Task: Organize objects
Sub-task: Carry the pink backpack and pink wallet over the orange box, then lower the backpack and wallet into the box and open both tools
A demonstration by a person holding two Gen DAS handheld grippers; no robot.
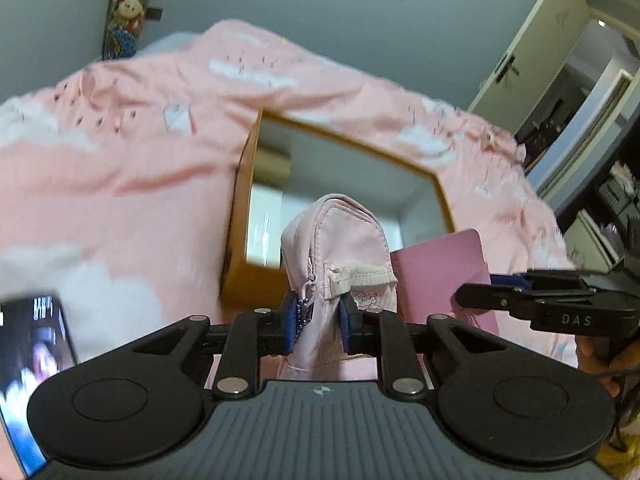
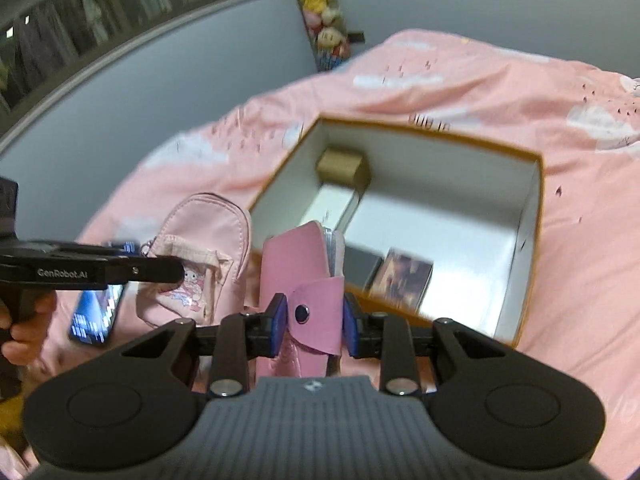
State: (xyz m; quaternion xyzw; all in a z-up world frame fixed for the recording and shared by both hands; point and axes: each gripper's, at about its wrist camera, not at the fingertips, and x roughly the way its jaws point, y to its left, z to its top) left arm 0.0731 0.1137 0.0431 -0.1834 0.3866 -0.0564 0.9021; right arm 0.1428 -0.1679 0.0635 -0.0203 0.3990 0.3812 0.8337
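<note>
Pink fabric zip pouch (image 1: pixel 338 264) stood upright, pinched in the left hand-held gripper (image 1: pixel 320 322); the right hand-held gripper (image 2: pixel 314 326) pinched a pink snap-flap card wallet (image 2: pixel 304 280). Open orange-edged cardboard box (image 2: pixel 532 216) lay just ahead on the bed, nearer the right.

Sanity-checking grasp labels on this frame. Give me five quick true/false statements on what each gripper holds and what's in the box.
1. The left gripper is shut on the pale pink pouch. True.
2. The right gripper is open with nothing in it. False: it is shut on the pink snap wallet.
3. The orange box has its lid on. False: it is open, its white inside showing.
4. A small brown box sits in a far corner inside the orange box. True.
5. The phone lies inside the orange box. False: it lies on the pink bedspread, screen lit.
</note>
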